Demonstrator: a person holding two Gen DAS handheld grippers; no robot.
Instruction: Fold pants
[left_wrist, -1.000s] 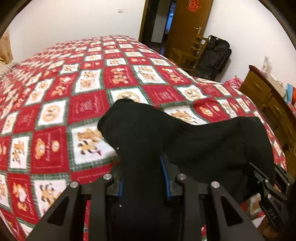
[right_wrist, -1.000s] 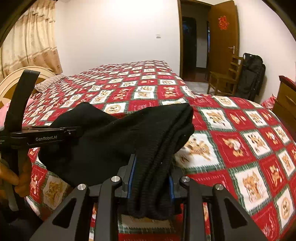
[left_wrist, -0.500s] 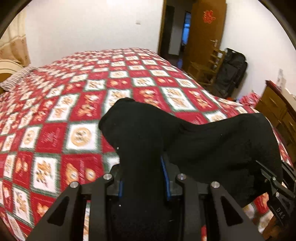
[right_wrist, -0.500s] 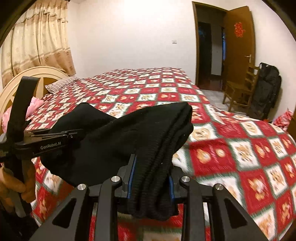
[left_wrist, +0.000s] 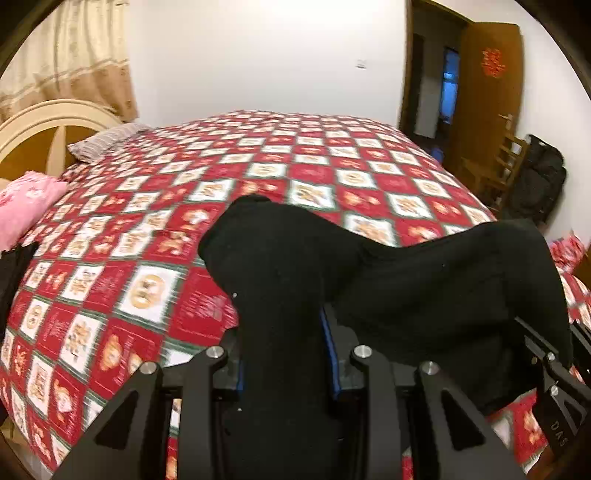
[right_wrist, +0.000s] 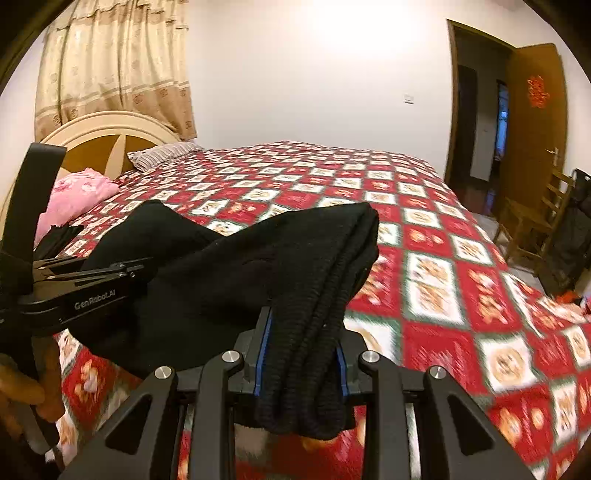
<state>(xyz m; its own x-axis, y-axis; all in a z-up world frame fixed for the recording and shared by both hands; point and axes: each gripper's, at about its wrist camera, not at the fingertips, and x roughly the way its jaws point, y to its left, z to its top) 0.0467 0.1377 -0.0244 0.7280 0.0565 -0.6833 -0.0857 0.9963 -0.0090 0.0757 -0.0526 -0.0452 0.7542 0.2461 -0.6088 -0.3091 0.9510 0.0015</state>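
Evidently both tools have the garment. The left hand-held gripper (left_wrist: 286, 354) is pinching a thick bunch of the black pants (left_wrist: 424, 280), and the right hand-held gripper (right_wrist: 301, 365) is pinching another bunch, where ribbed layers hang doubled between its blue pads (right_wrist: 263, 347). The pants span from one tool to the other, lifted above the near part of the bed (right_wrist: 461, 280) and sagging a little in the middle; whether any cloth below touches the quilt is hidden.

The step in hand looks like carrying the held pants over the bed to lay them down. Doing it well probably means keeping both tools level with each other and pulled far enough apart that the span goes taut, so no crease is set down. The cloth should land on the open checked quilt towards the middle, well apart from the pink pillow (right_wrist: 79, 195) near the headboard corner. The hanging part should touch first, then the held edge be laid over it squarely before either pinch lets go.
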